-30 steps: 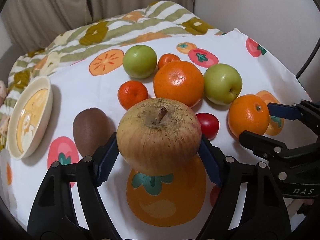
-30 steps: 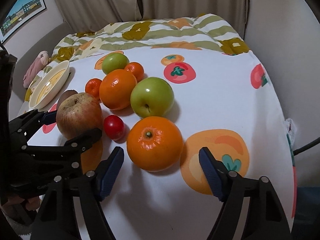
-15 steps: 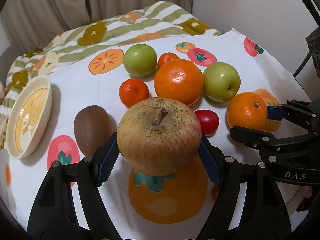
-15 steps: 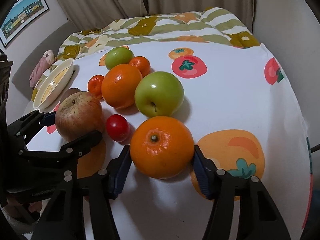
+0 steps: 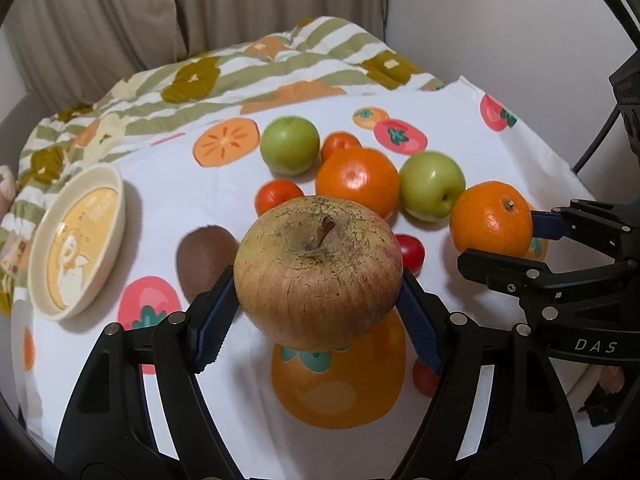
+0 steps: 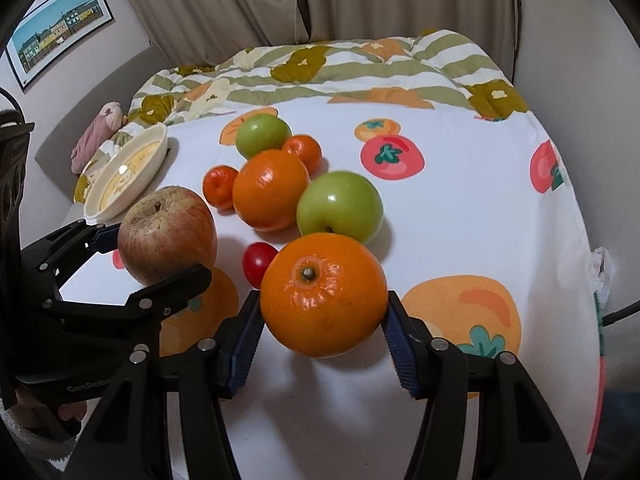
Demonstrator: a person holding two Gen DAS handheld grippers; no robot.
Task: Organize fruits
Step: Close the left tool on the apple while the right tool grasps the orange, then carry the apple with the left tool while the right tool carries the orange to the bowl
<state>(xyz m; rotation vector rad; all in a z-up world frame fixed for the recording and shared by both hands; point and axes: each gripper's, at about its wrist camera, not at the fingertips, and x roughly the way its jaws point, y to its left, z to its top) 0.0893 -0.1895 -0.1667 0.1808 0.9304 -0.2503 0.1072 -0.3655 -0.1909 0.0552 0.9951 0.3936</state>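
Both claws grasp fruit: left claw (image 5: 318, 312) the apple (image 5: 318, 272), hiding the kiwi (image 5: 204, 258); right claw (image 6: 322, 338) an orange (image 6: 324, 294).

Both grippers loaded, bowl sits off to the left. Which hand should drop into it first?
Left, probably. The left gripper is shut on the apple, and the bowl lies on its side with bare cloth between. The right gripper, shut on the orange, would have to cross over it.

We hold both grippers angled downward, side by side. Our left gripper (image 5: 318, 300) clamps an apple (image 5: 318, 268) between its pads; our right gripper (image 6: 322, 330) has just closed on an orange (image 6: 324, 294).
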